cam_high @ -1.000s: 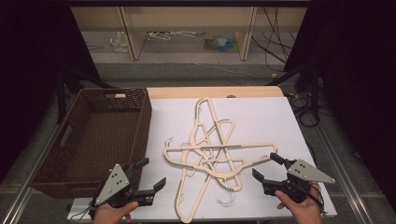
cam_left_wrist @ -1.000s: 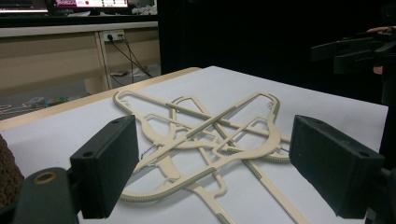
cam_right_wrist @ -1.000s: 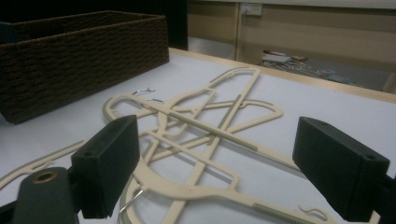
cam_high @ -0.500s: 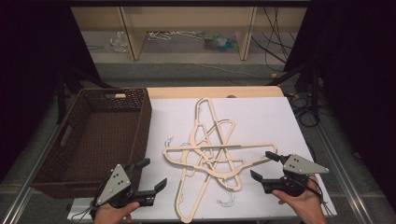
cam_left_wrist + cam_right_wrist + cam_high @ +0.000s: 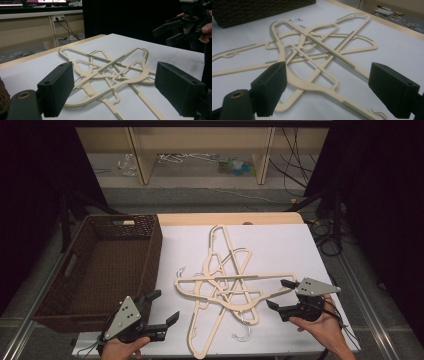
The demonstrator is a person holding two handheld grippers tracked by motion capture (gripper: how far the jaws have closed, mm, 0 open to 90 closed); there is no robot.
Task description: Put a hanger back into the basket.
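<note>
A pile of cream plastic hangers (image 5: 225,287) lies crossed on the white table sheet (image 5: 280,250), with metal hooks sticking out. It is also seen in the left gripper view as the hanger pile (image 5: 110,67) and in the right gripper view as the hanger pile (image 5: 312,52). My left gripper (image 5: 162,306) is open near the table's front edge, left of the pile. My right gripper (image 5: 280,293) is open at the pile's right end, close to a hanger tip. Both sets of jaws stand wide apart with nothing between them, seen as the left gripper (image 5: 120,92) and right gripper (image 5: 329,90).
A dark woven basket (image 5: 75,270) stands at the left of the table, beside the sheet. Behind the table are wooden shelf legs, cables and more hangers on the floor (image 5: 185,160). The other hand's gripper (image 5: 180,25) shows far right in the left gripper view.
My right gripper has moved a little left and forward toward the pile's right end. The left gripper has barely shifted.
</note>
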